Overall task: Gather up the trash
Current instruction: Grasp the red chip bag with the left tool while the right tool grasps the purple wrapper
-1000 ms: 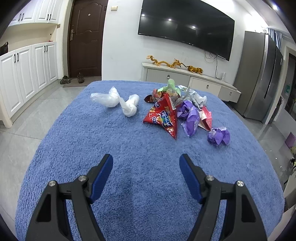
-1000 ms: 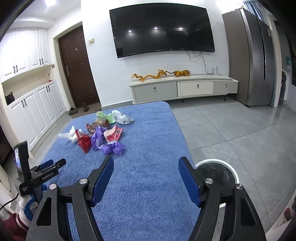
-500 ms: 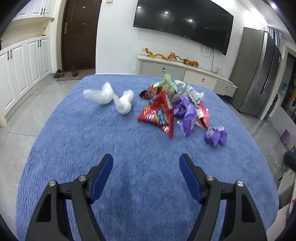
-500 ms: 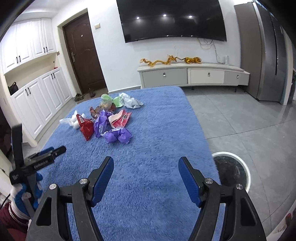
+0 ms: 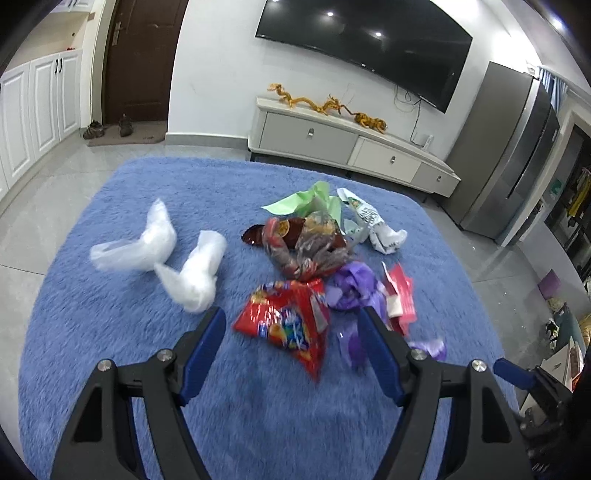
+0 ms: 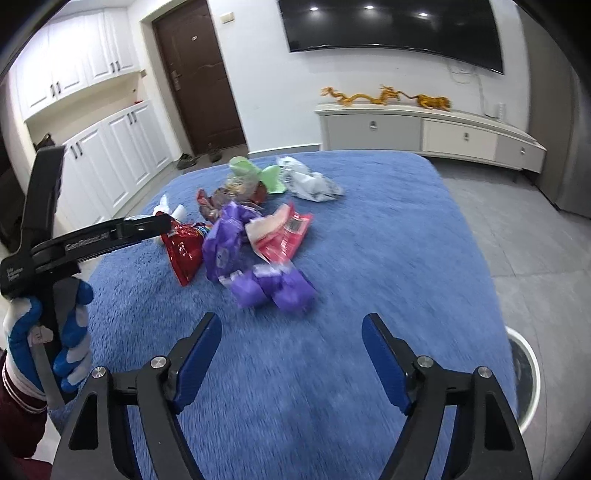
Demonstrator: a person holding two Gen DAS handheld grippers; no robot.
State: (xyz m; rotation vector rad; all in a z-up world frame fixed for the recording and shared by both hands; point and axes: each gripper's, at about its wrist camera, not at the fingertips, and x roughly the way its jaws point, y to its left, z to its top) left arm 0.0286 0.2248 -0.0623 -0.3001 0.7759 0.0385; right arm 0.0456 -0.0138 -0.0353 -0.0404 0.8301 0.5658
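Observation:
A heap of trash lies on the blue rug [image 5: 110, 332]. It holds a red snack bag [image 5: 291, 325], purple wrappers [image 5: 354, 288], a pink packet [image 5: 400, 299], a green bag [image 5: 306, 201] and two white plastic bags [image 5: 136, 247]. My left gripper [image 5: 291, 319] hovers open just short of the red bag, its pads clear of it. My right gripper [image 6: 291, 321] has its jaws opening with nothing between them. A crumpled purple wrapper [image 6: 273, 284] lies just beyond its tips. The left gripper [image 6: 110, 236] shows at the left, held by a gloved hand [image 6: 48, 332].
A round white-rimmed bin [image 6: 528, 376] stands on the grey tile floor just off the rug's right edge. A low white cabinet [image 6: 424, 129] and a wall-mounted TV [image 6: 388, 26] lie beyond the rug. White cupboards [image 6: 110, 155] and a brown door line the left.
Both grippers have moved forward toward the trash heap, which now looks larger and nearer. The right gripper has dipped, and its jaws stand slightly wider.

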